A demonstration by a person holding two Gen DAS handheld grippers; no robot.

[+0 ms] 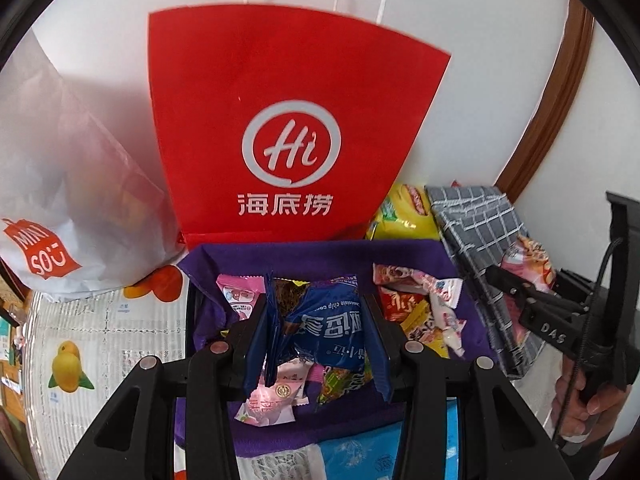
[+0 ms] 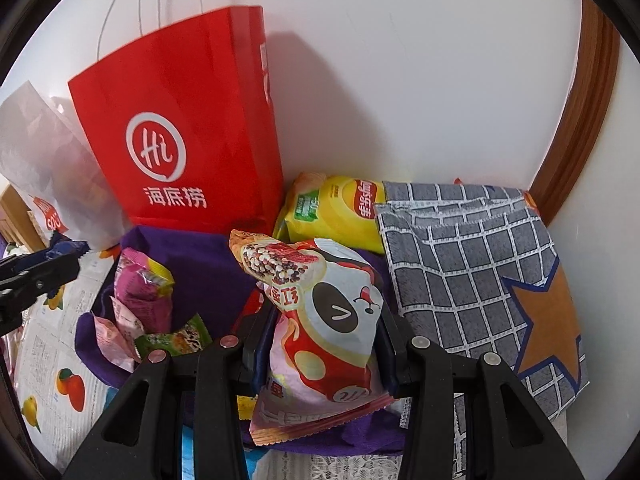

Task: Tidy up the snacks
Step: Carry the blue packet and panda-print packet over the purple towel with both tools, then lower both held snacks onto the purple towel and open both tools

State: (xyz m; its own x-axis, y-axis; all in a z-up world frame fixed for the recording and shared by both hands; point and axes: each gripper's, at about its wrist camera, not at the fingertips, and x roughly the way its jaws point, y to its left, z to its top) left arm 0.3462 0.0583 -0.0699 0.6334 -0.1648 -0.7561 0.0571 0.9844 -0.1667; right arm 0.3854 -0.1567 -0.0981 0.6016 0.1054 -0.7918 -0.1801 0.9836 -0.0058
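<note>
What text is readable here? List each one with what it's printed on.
"Hi" and "海底捞": red paper bag.
"MINI SO": red tag on white plastic bag.
"DAS": right claw.
"chocolate chip": blue snack packet in left claw, upside down.
Panda snack packet and yellow chip bag: print too distorted to read.

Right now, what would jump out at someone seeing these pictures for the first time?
The tall red paper bag with the white "Hi" logo stands against the white wall behind the purple fabric bin of snacks. Nearer, the left gripper clamps a crumpled blue cookie packet, and the right gripper holds a pink panda-print snack packet.
</note>
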